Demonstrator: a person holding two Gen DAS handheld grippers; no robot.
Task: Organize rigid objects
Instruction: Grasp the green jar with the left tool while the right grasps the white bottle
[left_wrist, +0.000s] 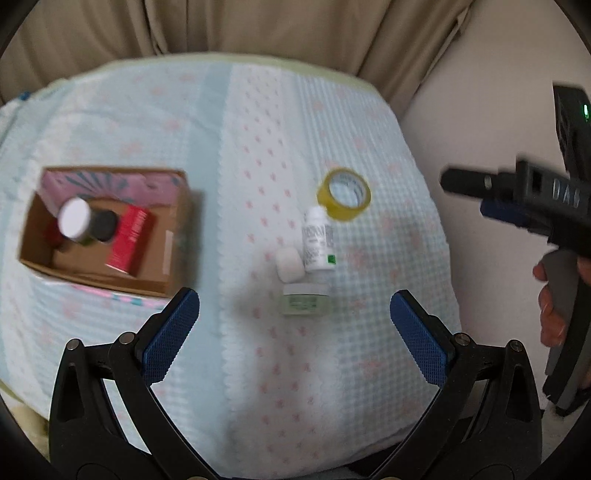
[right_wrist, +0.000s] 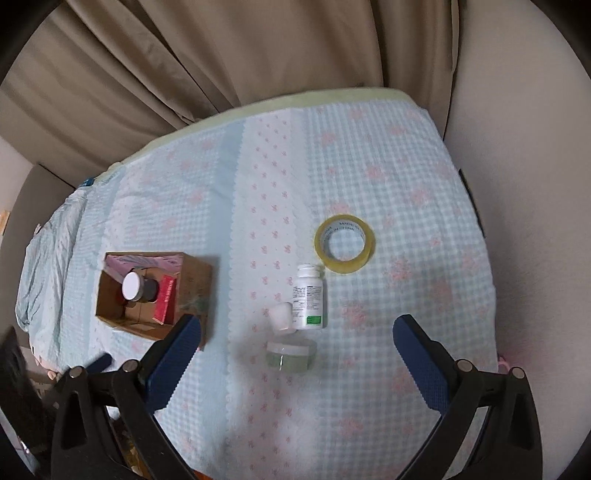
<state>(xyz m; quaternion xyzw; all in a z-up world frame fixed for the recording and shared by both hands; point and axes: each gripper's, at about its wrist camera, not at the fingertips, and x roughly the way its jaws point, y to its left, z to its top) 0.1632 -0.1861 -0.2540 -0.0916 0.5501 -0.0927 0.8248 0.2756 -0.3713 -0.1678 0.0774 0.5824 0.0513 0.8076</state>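
Cardboard box (right_wrist: 147, 295) on the left of the bedspread (right_wrist: 369, 424) already holds a red carton (right_wrist: 165, 299), a white-capped container (right_wrist: 132, 286) and a dark can (left_wrist: 103, 225), so I'd call it partly done. Left out, clustered mid-cloth: tape roll (right_wrist: 345, 243), white bottle (right_wrist: 309, 299) lying down, small white cap-like piece (right_wrist: 281, 316), clear jar (right_wrist: 291, 354). Left gripper (left_wrist: 295, 332) and right gripper (right_wrist: 295, 354) both hover spread wide, nothing between the jaws.

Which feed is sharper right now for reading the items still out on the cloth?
Right wrist view: sharper, print legible on the tape roll and white bottle. Left wrist view: motion-smeared, cardboard box edges ghosted, bottle label unreadable. Both: fisheye bows the bedspread edges; soft even light, faint shadows.
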